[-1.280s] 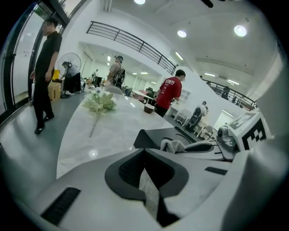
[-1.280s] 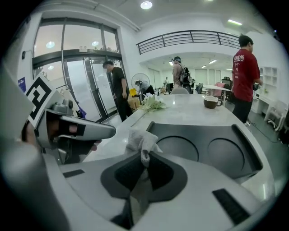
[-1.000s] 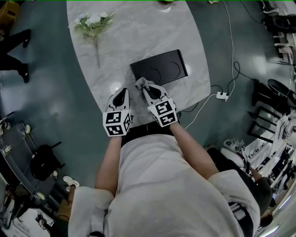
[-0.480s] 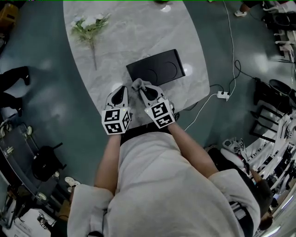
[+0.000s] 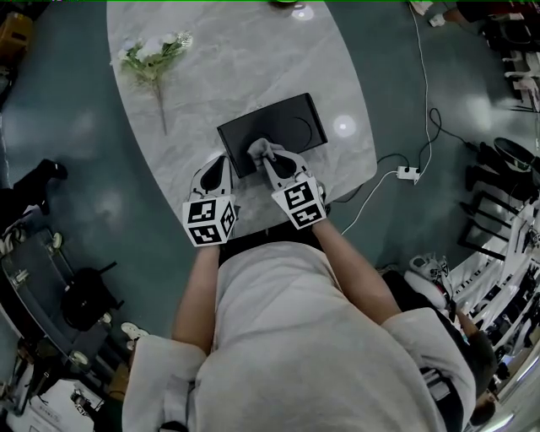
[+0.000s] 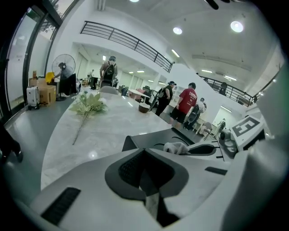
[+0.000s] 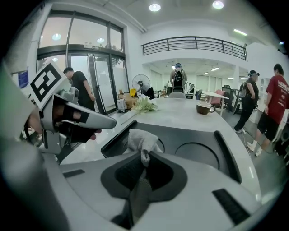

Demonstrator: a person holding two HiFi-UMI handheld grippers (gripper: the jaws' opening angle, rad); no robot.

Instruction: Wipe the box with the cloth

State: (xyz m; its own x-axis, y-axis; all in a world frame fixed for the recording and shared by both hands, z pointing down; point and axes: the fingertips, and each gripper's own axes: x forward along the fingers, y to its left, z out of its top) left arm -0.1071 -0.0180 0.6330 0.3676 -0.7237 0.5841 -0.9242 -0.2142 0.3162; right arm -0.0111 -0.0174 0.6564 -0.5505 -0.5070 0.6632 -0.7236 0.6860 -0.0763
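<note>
Cloth [image 5: 261, 149] pinched in right tool [image 7: 143, 159], on box [image 5: 291, 126]; left tool [image 6: 145, 155] closed, empty.

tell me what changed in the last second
The right claw, shut on the cloth, carried it forward from the near edge of the box onto its top. The left claw stayed shut and empty by its near left corner; the flower sprig lay untouched.

A pale marble table [image 5: 253, 63] stands on a glossy teal floor [image 5: 76, 148]. Tall glazed doors [image 7: 97, 76] fill one wall. A railed balcony [image 7: 194, 45] runs under round ceiling lights [image 7: 155, 7].
</note>
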